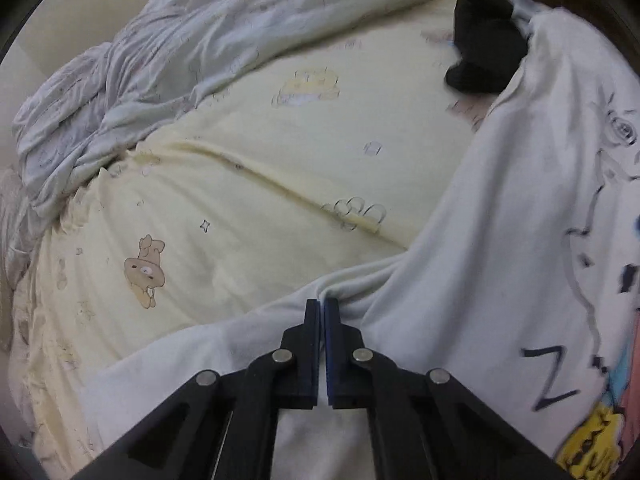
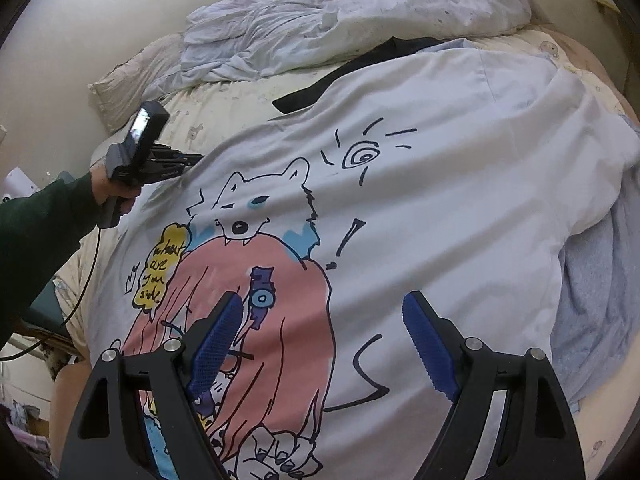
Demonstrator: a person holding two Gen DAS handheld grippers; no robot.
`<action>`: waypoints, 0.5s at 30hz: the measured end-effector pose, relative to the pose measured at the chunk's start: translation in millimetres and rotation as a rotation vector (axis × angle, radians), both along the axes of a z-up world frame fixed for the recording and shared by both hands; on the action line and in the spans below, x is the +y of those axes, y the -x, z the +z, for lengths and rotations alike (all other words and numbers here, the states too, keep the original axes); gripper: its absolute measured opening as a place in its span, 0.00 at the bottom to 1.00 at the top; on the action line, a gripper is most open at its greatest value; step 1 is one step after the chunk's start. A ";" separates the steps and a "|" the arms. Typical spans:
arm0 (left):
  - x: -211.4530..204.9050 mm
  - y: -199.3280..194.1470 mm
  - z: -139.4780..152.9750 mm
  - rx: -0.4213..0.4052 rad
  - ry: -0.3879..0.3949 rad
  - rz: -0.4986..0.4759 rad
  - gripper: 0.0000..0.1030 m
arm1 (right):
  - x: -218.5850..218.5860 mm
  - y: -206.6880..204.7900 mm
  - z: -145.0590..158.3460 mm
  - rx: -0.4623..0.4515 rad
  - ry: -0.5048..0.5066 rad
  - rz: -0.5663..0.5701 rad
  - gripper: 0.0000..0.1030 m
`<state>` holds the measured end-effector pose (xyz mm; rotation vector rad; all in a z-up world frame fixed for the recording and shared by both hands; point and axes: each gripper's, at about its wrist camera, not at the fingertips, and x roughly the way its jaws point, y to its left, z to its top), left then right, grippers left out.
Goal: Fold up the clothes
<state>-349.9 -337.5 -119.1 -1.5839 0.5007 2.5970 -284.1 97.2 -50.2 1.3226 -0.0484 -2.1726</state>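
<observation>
A white T-shirt (image 2: 420,184) with a cartoon animal print lies spread face up on the bed. My left gripper (image 1: 322,305) is shut on the shirt's edge (image 1: 360,300), and the cloth puckers at its tips. In the right wrist view the left gripper (image 2: 195,158) sits at the shirt's left side, held by a hand in a dark green sleeve (image 2: 36,232). My right gripper (image 2: 324,312) hangs open just above the pink part of the print, nothing between its blue pads (image 2: 218,332).
A black garment (image 1: 486,52) (image 2: 316,90) lies beyond the shirt's far edge. A light blue garment (image 2: 600,280) sticks out under the shirt's right side. A crumpled grey duvet (image 1: 140,80) (image 2: 340,20) and a pillow (image 2: 132,76) fill the far end of the yellow printed sheet (image 1: 280,160).
</observation>
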 end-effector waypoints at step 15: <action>-39.7 6.3 12.1 0.166 0.029 0.310 0.06 | -8.9 -11.4 0.5 -0.025 -0.007 -0.005 0.83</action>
